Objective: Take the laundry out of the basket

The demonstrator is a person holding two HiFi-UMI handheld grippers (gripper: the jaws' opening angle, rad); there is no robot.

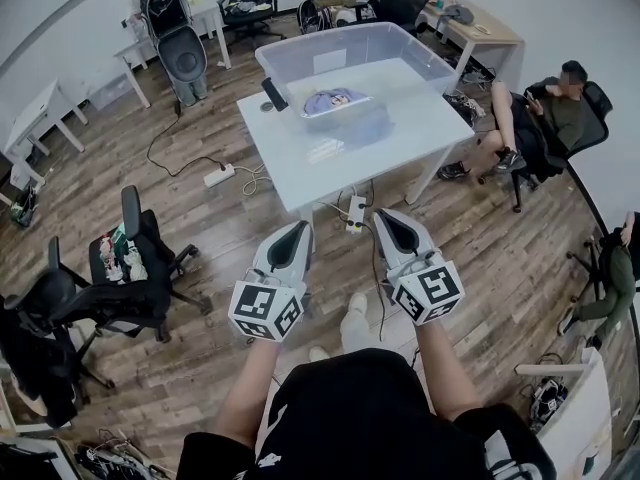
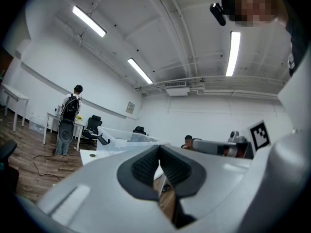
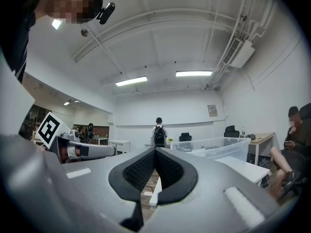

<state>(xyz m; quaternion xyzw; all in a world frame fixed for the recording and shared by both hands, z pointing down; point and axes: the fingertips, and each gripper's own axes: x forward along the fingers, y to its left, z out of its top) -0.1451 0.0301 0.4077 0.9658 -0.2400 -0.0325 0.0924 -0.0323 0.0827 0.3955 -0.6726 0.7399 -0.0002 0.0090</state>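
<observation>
A clear plastic basket (image 1: 300,46) stands on the white table (image 1: 400,143), and a lilac bundle of laundry (image 1: 335,101) lies inside it. I hold both grippers close to my body, well short of the table's near edge. The left gripper (image 1: 303,227) is shut with nothing in it, and the right gripper (image 1: 384,216) is shut and empty too. In the left gripper view the shut left gripper (image 2: 159,147) points toward the basket (image 2: 121,139). In the right gripper view the right gripper (image 3: 155,150) is shut, with the basket (image 3: 214,147) ahead to the right.
A dark phone-like object (image 1: 274,93) lies on the table beside the basket. Power strips lie on the floor (image 1: 218,176) and under the table (image 1: 354,214). Black office chairs (image 1: 130,258) stand at my left. A seated person (image 1: 555,108) is right of the table.
</observation>
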